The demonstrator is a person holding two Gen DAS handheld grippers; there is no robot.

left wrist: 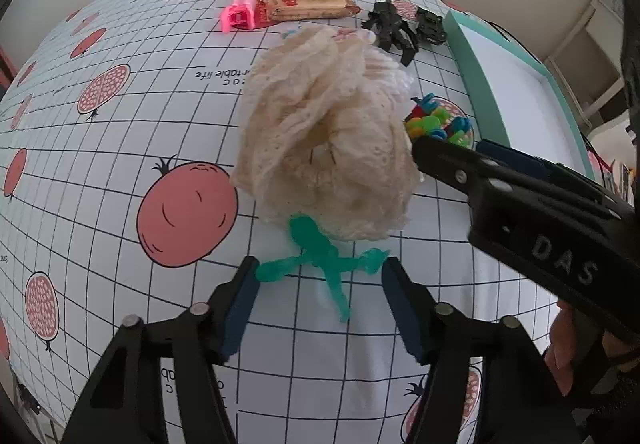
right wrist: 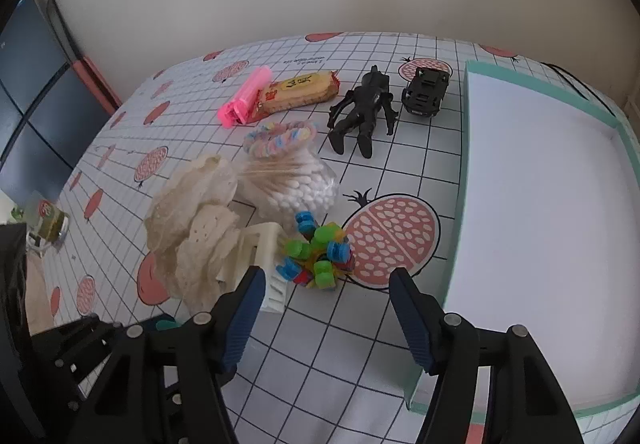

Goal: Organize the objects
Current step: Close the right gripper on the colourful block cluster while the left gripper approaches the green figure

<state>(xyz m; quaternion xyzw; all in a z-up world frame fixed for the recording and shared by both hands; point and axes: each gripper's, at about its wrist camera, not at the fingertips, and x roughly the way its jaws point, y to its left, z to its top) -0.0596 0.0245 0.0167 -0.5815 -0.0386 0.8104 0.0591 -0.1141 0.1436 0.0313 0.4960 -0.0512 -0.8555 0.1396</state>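
Observation:
A green rubbery toy figure (left wrist: 316, 248) lies on the table, arms spread, right below a cream lacy cloth ball (left wrist: 320, 147). My left gripper (left wrist: 320, 270) stands open around it, each arm tip close to a blue pad, with no clear squeeze. My right gripper (right wrist: 328, 274) is open above the table, and a cluster of bright plastic toy pieces (right wrist: 318, 256) sits just past its fingertips. The same cluster (left wrist: 438, 121) shows behind the right gripper's finger (left wrist: 460, 167) in the left wrist view.
A teal-rimmed white tray (right wrist: 464, 163) lies at the right. Farther back are a bag of cotton swabs (right wrist: 296, 183), a pastel ring (right wrist: 280, 135), a pink tube (right wrist: 244, 95), a biscuit pack (right wrist: 300, 91), a black figure (right wrist: 364, 111) and a black toy car (right wrist: 426, 91). A white plastic piece (right wrist: 260, 252) sits beside the cloth.

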